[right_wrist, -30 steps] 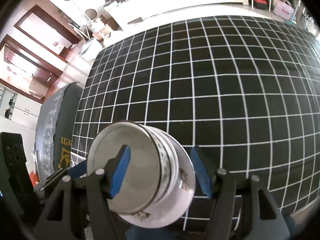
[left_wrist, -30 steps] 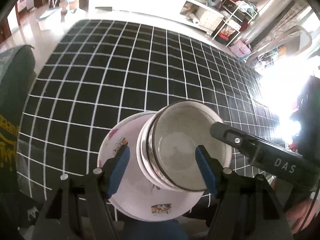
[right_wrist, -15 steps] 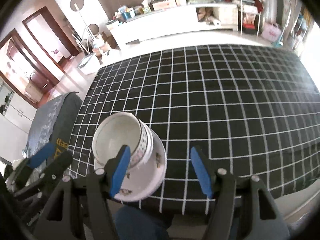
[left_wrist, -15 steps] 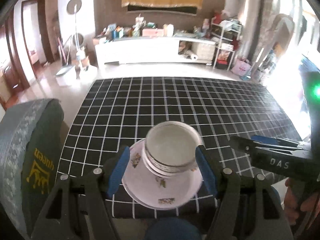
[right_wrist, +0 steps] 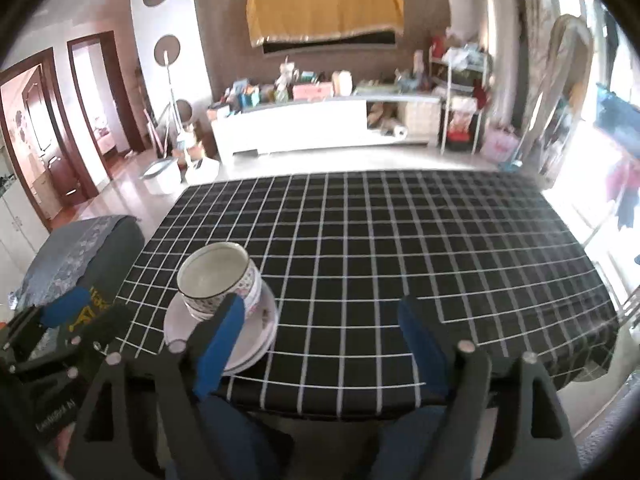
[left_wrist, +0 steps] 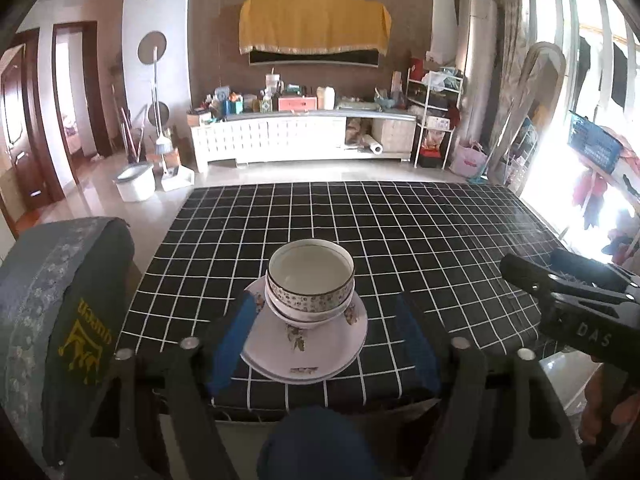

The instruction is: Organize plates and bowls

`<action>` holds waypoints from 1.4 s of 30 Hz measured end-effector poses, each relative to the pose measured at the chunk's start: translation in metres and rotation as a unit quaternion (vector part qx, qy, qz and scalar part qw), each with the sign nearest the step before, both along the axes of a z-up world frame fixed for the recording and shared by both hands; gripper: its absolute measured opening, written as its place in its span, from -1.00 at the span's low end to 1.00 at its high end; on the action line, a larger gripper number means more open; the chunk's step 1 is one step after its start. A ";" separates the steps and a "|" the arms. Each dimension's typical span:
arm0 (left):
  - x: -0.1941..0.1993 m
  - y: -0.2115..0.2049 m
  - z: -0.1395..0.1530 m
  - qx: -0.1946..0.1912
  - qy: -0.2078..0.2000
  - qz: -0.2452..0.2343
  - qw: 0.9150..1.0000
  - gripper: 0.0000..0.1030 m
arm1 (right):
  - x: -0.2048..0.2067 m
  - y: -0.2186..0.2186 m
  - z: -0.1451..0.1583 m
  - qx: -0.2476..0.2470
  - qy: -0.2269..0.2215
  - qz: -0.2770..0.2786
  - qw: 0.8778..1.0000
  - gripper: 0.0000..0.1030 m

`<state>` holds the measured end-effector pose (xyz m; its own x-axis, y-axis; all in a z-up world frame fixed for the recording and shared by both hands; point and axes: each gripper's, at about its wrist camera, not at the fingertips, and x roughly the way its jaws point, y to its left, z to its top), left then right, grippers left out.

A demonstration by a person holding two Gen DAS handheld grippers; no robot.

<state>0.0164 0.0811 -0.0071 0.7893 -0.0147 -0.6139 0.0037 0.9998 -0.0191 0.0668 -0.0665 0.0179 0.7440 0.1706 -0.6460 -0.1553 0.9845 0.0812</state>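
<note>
Stacked white floral bowls [left_wrist: 310, 284] sit nested on stacked white floral plates [left_wrist: 308, 350] near the front edge of the black grid-cloth table [left_wrist: 420, 240]. My left gripper [left_wrist: 322, 344] is open and empty, drawn back off the table's front edge, fingers either side of the stack in view. My right gripper [right_wrist: 320, 344] is open and empty, also back from the table; the bowls [right_wrist: 218, 280] and plates [right_wrist: 224, 326] lie to its left. The right gripper also shows in the left wrist view [left_wrist: 568, 292], and the left gripper in the right wrist view [right_wrist: 60, 320].
A grey covered chair back [left_wrist: 56, 320] stands left of the table. A person's blue-clad knees [left_wrist: 316, 444] are under the front edge. A white cabinet [left_wrist: 300, 136] and shelves stand across the room, with bright windows at right.
Both grippers have pulled back and up from the stack; the bowls and plates, close between the fingers before, now sit small on the table. The views tilted up to show the room.
</note>
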 end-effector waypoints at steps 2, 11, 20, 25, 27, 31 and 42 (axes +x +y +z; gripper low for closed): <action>-0.010 -0.003 0.001 0.005 -0.014 0.001 1.000 0.65 | -0.014 -0.004 -0.002 0.005 -0.016 -0.003 1.000 0.74; -0.046 -0.016 -0.004 0.038 -0.067 -0.009 0.997 1.00 | -0.050 -0.004 -0.015 -0.019 -0.047 -0.005 0.999 0.99; -0.052 -0.024 -0.008 0.047 -0.066 0.005 0.997 1.00 | -0.058 -0.007 -0.021 -0.021 -0.053 -0.010 0.998 1.00; -0.054 -0.027 -0.010 0.053 -0.065 0.008 0.996 1.00 | -0.064 -0.007 -0.019 -0.016 -0.060 -0.012 0.998 1.00; -0.053 -0.027 -0.010 0.049 -0.062 0.008 0.997 1.00 | -0.067 -0.008 -0.020 -0.016 -0.062 -0.012 0.998 1.00; -0.054 -0.029 -0.010 0.050 -0.062 0.009 0.997 1.00 | -0.069 -0.010 -0.023 -0.015 -0.059 -0.012 0.998 1.00; -0.054 -0.028 -0.013 0.047 -0.059 0.006 0.997 1.00 | -0.069 -0.011 -0.024 -0.011 -0.053 -0.014 0.998 1.00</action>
<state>-0.0374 0.0529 -0.0199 0.8560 0.0477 -0.5147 -0.0112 0.9972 0.0737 -0.0019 -0.0777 -0.0060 0.8128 0.1359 -0.5665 -0.1347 0.9899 0.0442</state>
